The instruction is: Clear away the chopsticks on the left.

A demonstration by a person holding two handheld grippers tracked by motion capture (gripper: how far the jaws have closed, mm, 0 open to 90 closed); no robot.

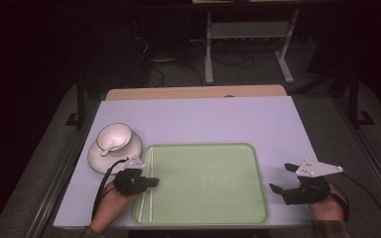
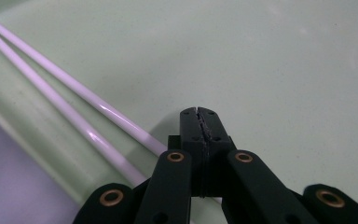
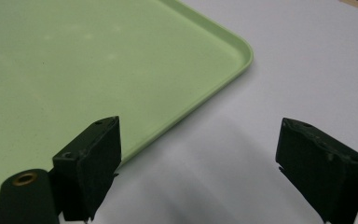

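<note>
Two white chopsticks [image 1: 143, 208] [image 2: 74, 88] lie side by side along the left edge of a pale green tray [image 1: 203, 145] [image 2: 284, 70] [image 3: 98, 56]. My left gripper [image 1: 154, 182] [image 2: 199, 116] hovers just over the tray beside the chopsticks, its jaws shut with nothing between them. In the left gripper view the chopsticks pass to the left of the jaws and run under the gripper body. My right gripper [image 1: 281, 177] [image 3: 205, 154] stands wide open over the table, off the tray's right edge near its front corner.
A white bowl [image 1: 114, 135] with a white spoon [image 1: 108, 148] in it sits on a white plate [image 1: 131, 151], left of the tray's far corner. The lilac table top [image 1: 203, 119] stretches beyond the tray. Dark floor and a metal frame [image 1: 248, 29] lie behind.
</note>
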